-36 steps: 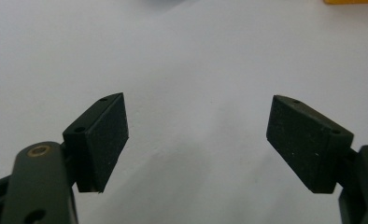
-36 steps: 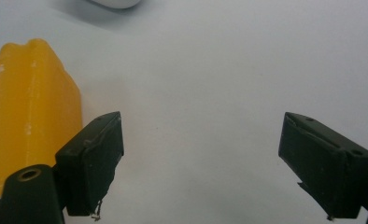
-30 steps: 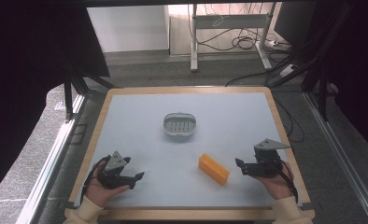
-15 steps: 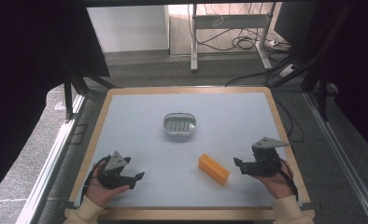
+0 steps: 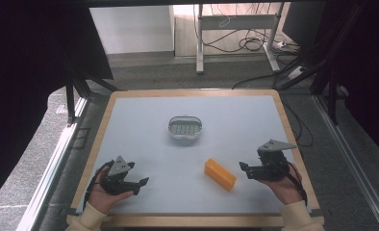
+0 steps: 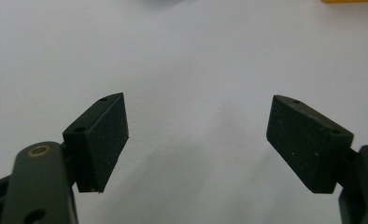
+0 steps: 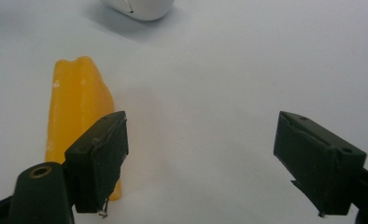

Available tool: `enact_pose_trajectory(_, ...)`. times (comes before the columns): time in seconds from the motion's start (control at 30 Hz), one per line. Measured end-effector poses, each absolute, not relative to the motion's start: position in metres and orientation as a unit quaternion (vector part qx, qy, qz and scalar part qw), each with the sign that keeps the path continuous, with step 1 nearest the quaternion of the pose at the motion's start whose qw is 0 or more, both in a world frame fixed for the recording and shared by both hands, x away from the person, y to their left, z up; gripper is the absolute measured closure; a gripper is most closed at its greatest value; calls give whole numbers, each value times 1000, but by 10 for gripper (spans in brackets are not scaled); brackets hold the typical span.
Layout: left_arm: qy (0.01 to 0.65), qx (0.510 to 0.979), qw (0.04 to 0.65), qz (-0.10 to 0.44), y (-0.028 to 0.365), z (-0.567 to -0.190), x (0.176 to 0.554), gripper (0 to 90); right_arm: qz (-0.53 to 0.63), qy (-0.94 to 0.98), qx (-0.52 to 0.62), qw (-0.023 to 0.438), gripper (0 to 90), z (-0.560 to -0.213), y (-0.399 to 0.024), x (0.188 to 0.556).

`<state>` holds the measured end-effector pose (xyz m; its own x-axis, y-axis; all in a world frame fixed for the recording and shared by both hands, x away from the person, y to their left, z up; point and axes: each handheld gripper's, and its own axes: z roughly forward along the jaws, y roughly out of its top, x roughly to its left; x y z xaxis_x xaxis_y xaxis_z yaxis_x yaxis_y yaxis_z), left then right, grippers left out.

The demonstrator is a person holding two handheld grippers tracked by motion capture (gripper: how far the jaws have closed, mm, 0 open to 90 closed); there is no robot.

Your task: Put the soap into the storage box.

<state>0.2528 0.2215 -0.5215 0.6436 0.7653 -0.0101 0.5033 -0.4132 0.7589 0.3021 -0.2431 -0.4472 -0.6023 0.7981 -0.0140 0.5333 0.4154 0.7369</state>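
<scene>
Soap bar [image 5: 220,174], orange and oblong, lies flat on the white table [image 5: 144,125] toward the near right, at an angle, with the small oval soap dish [image 5: 184,128] well apart from it, farther back near the middle. The right gripper [image 5: 244,168] hovers just beside the bar's right end, pointing at it; its jaws have just been closing a little but stand wide apart with nothing between them, and in the right gripper view the bar [image 7: 79,116] sits off to the left, partly behind one finger [image 7: 100,158] rather than in the gap. That offset looks like the main risk: if the jaws shut from here, one finger would likely land on top of the bar or shove it sideways, and it could slide or turn away across the smooth table. Soap may also be slippery, so a pinch near one end could let it squirt out or tip when lifted. A grip across the middle seems safer. The left gripper [image 5: 140,184] rests near the front left edge, wide open and empty over bare table, well apart from both things.
</scene>
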Motion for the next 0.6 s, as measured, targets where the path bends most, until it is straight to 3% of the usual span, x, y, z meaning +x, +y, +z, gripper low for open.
enact_pose_trajectory(0.6, 382, 823, 382, 172, 222, -520, 252, 205, 332, 858, 359, 157, 246, -428, -202, 302)
